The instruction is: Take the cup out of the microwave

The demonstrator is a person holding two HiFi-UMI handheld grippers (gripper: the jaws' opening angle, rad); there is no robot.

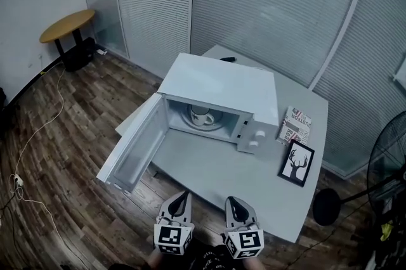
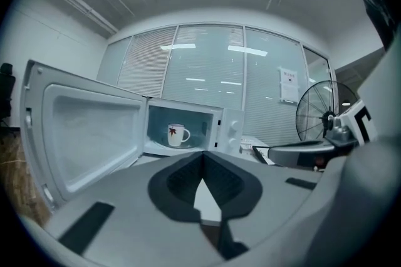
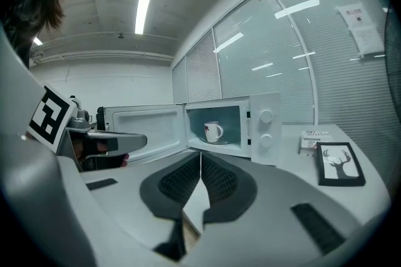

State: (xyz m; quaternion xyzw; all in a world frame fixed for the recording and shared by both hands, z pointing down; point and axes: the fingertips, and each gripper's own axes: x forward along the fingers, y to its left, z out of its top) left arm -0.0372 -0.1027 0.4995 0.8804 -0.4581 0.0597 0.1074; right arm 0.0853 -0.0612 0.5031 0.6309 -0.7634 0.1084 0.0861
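White cup, red-leaf print, sits in the open microwave; your left gripper and right gripper are closed, empty, off the table's near edge.

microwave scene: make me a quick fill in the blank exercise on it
The door of the microwave stands ____.
The cup sits ____ the microwave.
The framed deer picture lies on the table, on the microwave's ____ in the head view.
The left gripper and right gripper both have their jaws ____, holding nothing.
Missing words: open; inside; right; shut.
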